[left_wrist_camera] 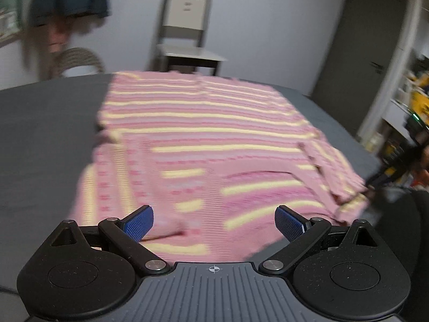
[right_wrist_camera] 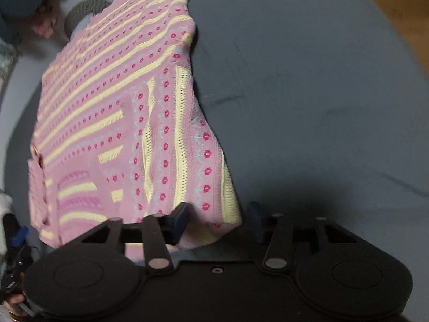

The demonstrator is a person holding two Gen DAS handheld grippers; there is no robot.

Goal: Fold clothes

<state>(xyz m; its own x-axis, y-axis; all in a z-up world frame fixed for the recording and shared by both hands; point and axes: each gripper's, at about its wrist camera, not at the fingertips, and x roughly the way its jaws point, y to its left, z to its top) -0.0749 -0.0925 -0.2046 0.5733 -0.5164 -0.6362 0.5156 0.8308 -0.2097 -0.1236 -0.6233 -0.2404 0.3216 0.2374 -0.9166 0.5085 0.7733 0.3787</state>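
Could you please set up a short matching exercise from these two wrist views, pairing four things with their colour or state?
Things:
1. sweater
2. bed sheet
3. left gripper
4. chair

Descriptions:
A. plain dark grey, spread under the garment
B. stands by the far wall, beyond the bed
C. pink with yellow stripes, lying spread out
D. blue pads wide apart, nothing between them

Pairs: 1-C, 2-A, 3-D, 4-B
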